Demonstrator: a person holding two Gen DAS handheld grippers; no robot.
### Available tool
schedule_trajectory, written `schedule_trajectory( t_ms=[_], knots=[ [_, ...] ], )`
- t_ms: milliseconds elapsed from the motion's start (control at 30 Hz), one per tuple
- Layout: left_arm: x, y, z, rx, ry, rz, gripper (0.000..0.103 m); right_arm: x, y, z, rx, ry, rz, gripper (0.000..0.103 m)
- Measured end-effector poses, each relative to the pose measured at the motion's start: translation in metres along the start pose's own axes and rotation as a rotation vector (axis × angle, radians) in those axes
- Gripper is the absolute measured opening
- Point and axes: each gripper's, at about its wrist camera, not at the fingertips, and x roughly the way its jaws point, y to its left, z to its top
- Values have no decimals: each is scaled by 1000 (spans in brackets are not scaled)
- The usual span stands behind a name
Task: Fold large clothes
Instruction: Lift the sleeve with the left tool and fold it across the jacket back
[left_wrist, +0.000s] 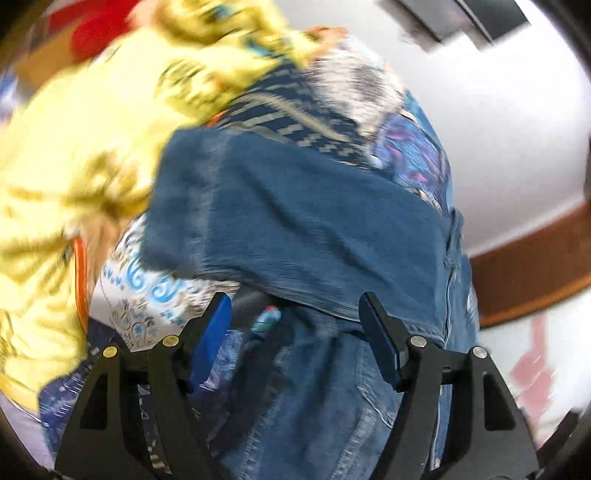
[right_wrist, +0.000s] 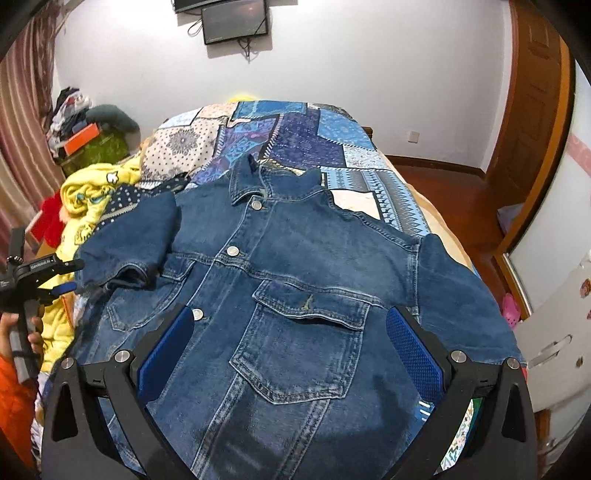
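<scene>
Jaws of both grippers gape; only the right view shows the denim jacket (right_wrist: 295, 280) whole, sleeve (right_wrist: 129, 243) folded in.

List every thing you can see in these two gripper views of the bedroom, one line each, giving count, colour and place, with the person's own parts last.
denim jacket: one, blue, spread front-up on the bed, one sleeve folded inward
patchwork bedspread: one, blue, purple and white, covering the bed under the jacket
yellow garment: one, yellow with print, heaped beside the jacket
red item: one, red, behind the yellow heap; what it is cannot be told
orange box: one, orange, in the corner pile
screen: one, black, on the white wall
door: one, brown wood, at the side
left gripper: one, black with blue pads, open by the folded sleeve
right gripper: one, black with blue pads, open over the chest pocket
</scene>
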Motion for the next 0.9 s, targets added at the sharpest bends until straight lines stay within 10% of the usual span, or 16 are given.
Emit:
schedule_trajectory(
  t_ms=[167, 433, 667, 900],
  knots=[
    [24, 39, 8, -182, 59, -110, 70, 9, 7, 2, -34, 15, -36, 103],
    [46, 51, 33, -245, 6, -66, 64, 15, 13, 3, -58, 29, -44, 103],
    [29, 28, 42, -110, -82, 115, 14, 8, 4, -1, -46, 22, -35, 103],
    [-32, -47, 59, 93, -210, 139, 13, 0, -14, -2, 3, -3, -7, 103]
  ],
)
